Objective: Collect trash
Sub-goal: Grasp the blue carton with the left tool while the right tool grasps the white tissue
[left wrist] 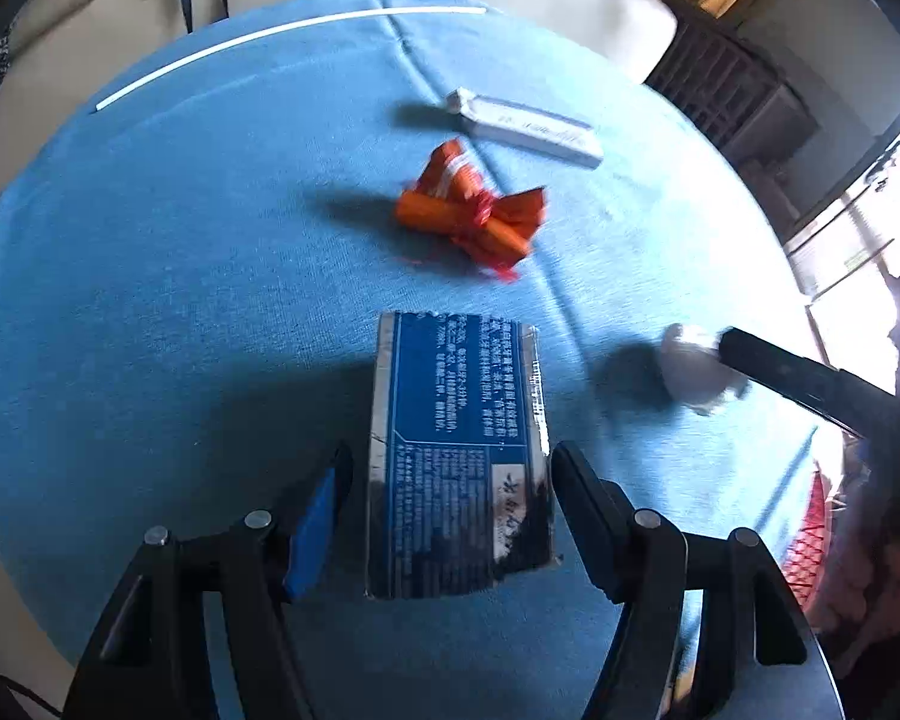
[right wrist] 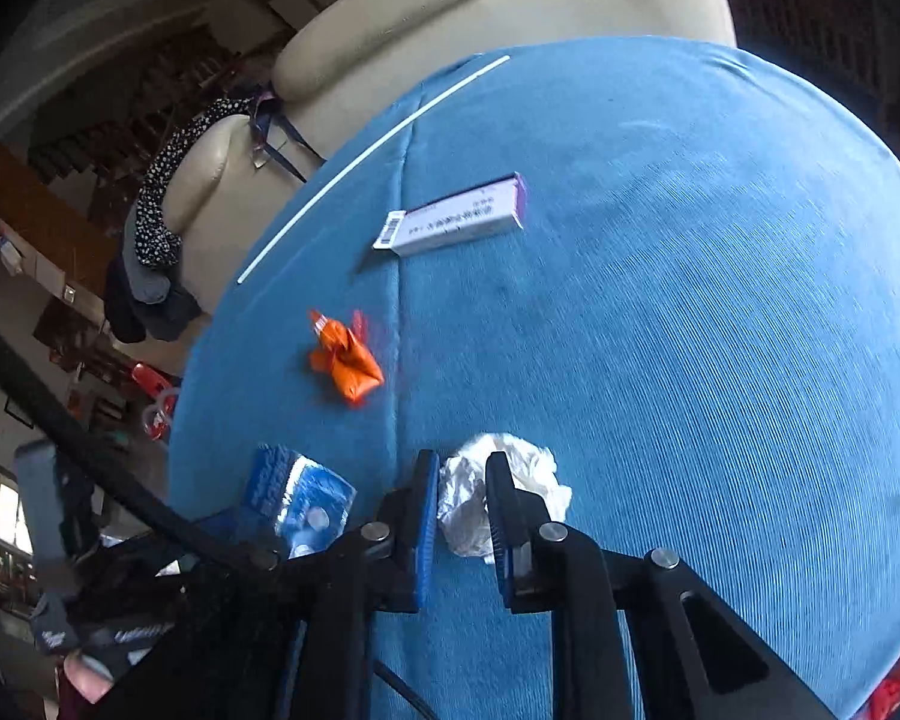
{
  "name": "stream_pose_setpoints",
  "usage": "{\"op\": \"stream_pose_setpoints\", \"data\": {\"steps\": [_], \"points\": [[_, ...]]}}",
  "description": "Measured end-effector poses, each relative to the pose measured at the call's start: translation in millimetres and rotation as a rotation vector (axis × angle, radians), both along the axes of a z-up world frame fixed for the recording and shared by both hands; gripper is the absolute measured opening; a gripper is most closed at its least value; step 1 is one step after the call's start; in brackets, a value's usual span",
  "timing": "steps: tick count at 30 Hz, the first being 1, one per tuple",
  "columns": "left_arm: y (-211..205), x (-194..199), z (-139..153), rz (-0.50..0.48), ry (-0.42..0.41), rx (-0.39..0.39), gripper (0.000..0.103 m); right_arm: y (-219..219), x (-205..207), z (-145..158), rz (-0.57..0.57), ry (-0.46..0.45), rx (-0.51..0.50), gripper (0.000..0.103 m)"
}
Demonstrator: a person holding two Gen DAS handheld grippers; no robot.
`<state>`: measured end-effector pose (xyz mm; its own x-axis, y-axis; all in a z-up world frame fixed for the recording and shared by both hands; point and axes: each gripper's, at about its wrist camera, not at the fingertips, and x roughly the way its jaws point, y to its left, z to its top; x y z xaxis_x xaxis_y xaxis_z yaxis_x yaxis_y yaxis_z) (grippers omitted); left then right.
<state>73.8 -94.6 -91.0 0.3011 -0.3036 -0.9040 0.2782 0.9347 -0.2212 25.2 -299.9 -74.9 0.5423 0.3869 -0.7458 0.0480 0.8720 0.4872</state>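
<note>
Blue box [left wrist: 459, 456], orange wrapper [left wrist: 471, 210], seemingly white wad [right wrist: 498, 495].

Left gripper [left wrist: 450, 516] fingers spread wide, right gripper [right wrist: 462, 510] fingers pinched close

Worktop [right wrist: 690, 300]: covered in matt blue cloth with a fine ribbed weave. Blue box [left wrist: 459, 456]: printed card, slightly glossy, with scuffed, worn edges. Orange wrapper [left wrist: 471, 213]: crumpled thin film with some sheen. White wad [right wrist: 498, 495]: crinkled tissue or thin paper, matt. White carton [right wrist: 456, 219]: smooth printed card. Left gripper [left wrist: 450, 516] and right gripper [right wrist: 459, 507]: matt black plastic with blue pads and bright metal pins. Sofa [right wrist: 450, 18]: smooth cream leather-like finish, soft gloss.
</note>
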Motion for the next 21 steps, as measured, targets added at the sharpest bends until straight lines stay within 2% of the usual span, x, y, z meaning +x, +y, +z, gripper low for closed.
{"op": "stream_pose_setpoints", "data": {"steps": [2, 4, 5, 6, 7, 8, 9, 12, 15, 17, 18, 21], "points": [[0.3, -0.7, -3.0, -0.002, 0.008, -0.026, 0.069, -3.6, -5.9, -4.8, -0.013, 0.002, 0.017, 0.021], [2.1, -2.4, -4.0, 0.0, 0.008, -0.035, 0.057, -7.6, -8.3, -9.7, -0.028, 0.004, 0.046, 0.023], [3.1, -3.6, -3.4, 0.0, 0.004, -0.041, 0.057, -8.2, -9.7, -10.8, -0.03, 0.001, 0.046, 0.029], [3.4, -4.7, -2.3, 0.001, 0.0, -0.04, 0.056, -7.4, -10.2, -11.3, -0.032, -0.004, 0.028, 0.04], [3.9, -5.6, -1.8, 0.003, -0.007, -0.029, 0.055, -6.5, -10.0, -11.8, -0.036, -0.004, 0.004, 0.062], [4.0, -7.5, -1.0, 0.004, -0.014, -0.02, 0.055, -6.5, -11.1, -11.9, -0.041, -0.01, -0.005, 0.07], [5.2, -9.2, -0.4, 0.005, -0.016, -0.017, 0.055, -7.6, -14.4, -11.4, -0.047, -0.03, 0.007, 0.071], [8.2, -15.6, 2.2, 0.011, -0.015, -0.006, 0.055, -10.1, -18.9, -8.7, -0.06, -0.079, -0.001, 0.068], [10.2, -25.9, 7.7, 0.01, -0.024, 0.022, 0.055, -10.4, -13.5, -14.4, -0.048, -0.067, -0.003, 0.054], [6.4, -27.4, 9.5, 0.012, -0.033, 0.043, 0.055, -9.0, -9.3, -20.8, -0.031, -0.052, 0.007, 0.048], [4.8, -30.8, 12.1, 0.011, -0.04, 0.054, 0.055, -10.1, -10.0, -22.2, -0.027, -0.061, 0.037, 0.04], [-2.0, -38.2, 17.9, 0.0, -0.067, 0.089, 0.055, -7.4, -15.1, -20.3, -0.005, -0.083, 0.034, 0.034]]}}
